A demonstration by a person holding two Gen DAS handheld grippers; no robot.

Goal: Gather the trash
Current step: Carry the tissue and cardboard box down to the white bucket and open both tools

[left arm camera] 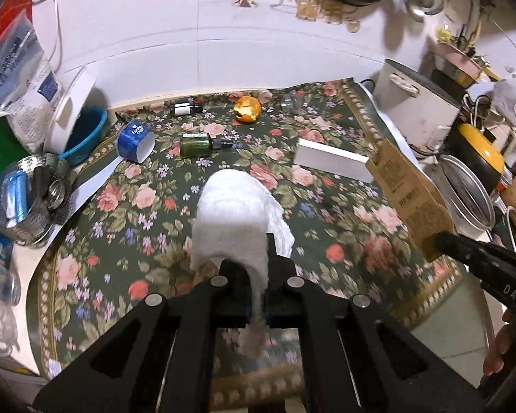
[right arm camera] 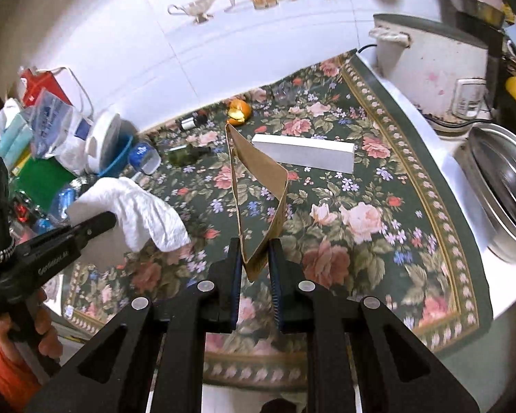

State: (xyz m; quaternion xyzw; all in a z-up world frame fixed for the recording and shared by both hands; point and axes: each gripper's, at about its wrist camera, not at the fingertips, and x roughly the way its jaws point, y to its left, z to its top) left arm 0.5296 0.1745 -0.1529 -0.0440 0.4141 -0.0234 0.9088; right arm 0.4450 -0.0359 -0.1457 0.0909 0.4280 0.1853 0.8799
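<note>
Floral cloth [left arm camera: 326, 206] bears bottles [left arm camera: 197, 145], cup [left arm camera: 134, 141], white box [left arm camera: 330, 160]

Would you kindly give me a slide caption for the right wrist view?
Right tool grips a flattened brown cardboard box above the floral tablecloth; left tool holds a white paper towel.

In the left wrist view the floral tabletop [left arm camera: 326, 227] lies bare at centre and lower right. A white box [left arm camera: 332, 160], green bottle [left arm camera: 197, 145] and blue cup [left arm camera: 136, 140] bar the upper middle; a mesh basket [left arm camera: 27, 199] crowds the left edge.
</note>
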